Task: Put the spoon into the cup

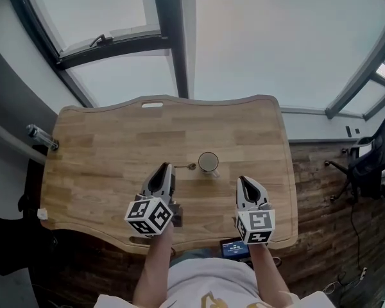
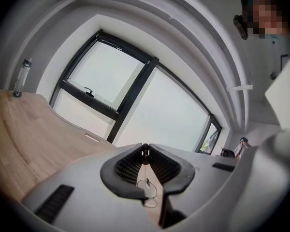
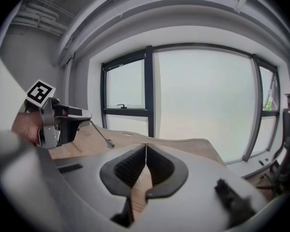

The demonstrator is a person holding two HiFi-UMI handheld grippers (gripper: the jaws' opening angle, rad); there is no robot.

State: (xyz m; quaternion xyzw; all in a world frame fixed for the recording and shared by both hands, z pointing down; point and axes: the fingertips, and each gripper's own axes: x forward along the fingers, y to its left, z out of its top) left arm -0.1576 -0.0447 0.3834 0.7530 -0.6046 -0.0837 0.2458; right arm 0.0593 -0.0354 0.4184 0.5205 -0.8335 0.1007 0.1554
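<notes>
A small cup (image 1: 208,163) stands upright near the middle of the wooden table (image 1: 102,146). My left gripper (image 1: 168,166) is shut on the handle of a thin metal spoon (image 1: 184,167), which points right, its bowl just left of the cup's rim. In the left gripper view the gripper (image 2: 145,146) pinches the handle at its tips, and the spoon (image 2: 145,170) runs on towards the cup (image 2: 147,193), seen through the gap. The right gripper view shows the spoon (image 3: 102,137) sticking out of the left gripper (image 3: 82,116). My right gripper (image 1: 242,179) (image 3: 146,145) is shut on nothing, right of the cup.
A clear bottle (image 1: 42,136) (image 2: 20,76) stands at the table's left edge. A small dark device (image 1: 234,248) with a lit screen lies at the near edge. Large windows rise behind the table. An office chair (image 1: 366,165) stands on the floor to the right.
</notes>
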